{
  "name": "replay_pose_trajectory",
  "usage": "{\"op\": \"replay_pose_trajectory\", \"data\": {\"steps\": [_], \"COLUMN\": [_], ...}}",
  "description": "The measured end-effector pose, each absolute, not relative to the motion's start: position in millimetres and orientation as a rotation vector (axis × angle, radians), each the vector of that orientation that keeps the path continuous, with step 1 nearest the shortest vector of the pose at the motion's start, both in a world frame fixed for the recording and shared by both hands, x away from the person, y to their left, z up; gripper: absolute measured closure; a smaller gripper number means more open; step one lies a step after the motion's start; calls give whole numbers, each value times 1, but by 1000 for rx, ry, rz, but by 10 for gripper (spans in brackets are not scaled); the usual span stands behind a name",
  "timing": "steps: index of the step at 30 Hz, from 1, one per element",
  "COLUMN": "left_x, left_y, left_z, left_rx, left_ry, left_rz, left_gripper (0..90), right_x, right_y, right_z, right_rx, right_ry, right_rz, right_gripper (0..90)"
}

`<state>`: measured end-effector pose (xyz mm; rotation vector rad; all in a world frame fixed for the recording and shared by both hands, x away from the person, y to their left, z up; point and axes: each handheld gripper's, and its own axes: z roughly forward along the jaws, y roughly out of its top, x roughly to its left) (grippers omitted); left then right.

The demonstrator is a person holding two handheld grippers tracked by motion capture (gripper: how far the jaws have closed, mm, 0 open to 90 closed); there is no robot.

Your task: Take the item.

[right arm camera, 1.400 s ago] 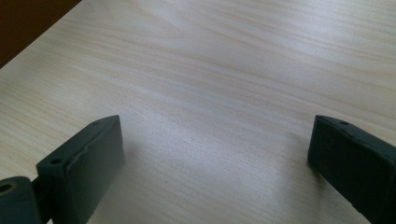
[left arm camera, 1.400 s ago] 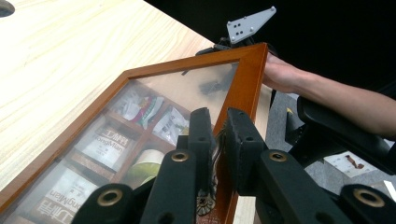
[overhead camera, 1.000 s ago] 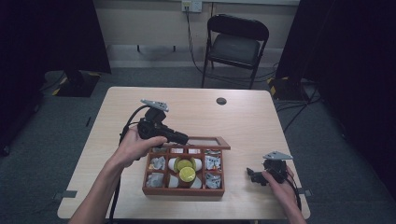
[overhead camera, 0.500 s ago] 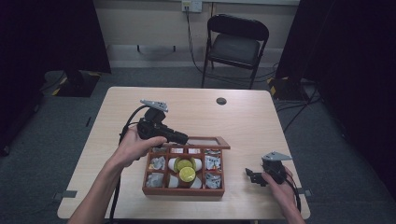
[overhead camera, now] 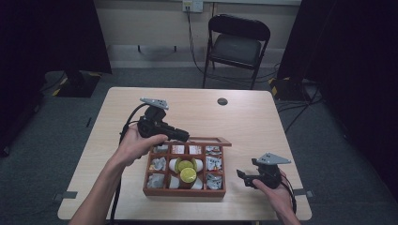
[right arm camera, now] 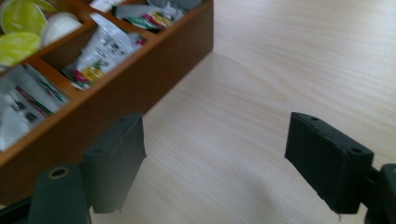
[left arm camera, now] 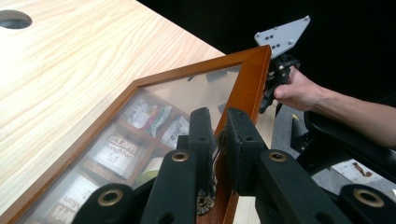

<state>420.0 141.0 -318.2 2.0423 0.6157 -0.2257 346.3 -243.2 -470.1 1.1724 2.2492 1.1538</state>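
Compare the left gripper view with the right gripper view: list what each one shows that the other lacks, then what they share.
Left gripper view alone: the box's glass lid, its wooden frame clamped between the left gripper jaws, a round hole in the table, and the person's other hand farther off. Right gripper view alone: the right gripper with jaws wide apart over bare table, nothing between them, plus the wooden box seen from its outer side wall, with yellow-green cups inside. Shared: the light wood tabletop and packets in the box's compartments.
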Motion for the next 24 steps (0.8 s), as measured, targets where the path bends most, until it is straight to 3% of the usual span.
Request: {"op": "replay_pose_trajectory", "data": {"steps": [15, 24], "left_x": [424, 427], "left_y": [139, 139], "left_z": [-313, -311], "left_rx": [2059, 2062], "left_ry": [625, 628], "left_rz": [-224, -224], "left_gripper": [813, 814], "right_x": [329, 318], "right_y": [-206, -176], "right_z": [-448, -446], "right_rx": [1041, 972], "right_ry": [2312, 2369], "right_rz": [1318, 1391], "right_gripper": [230, 305]}}
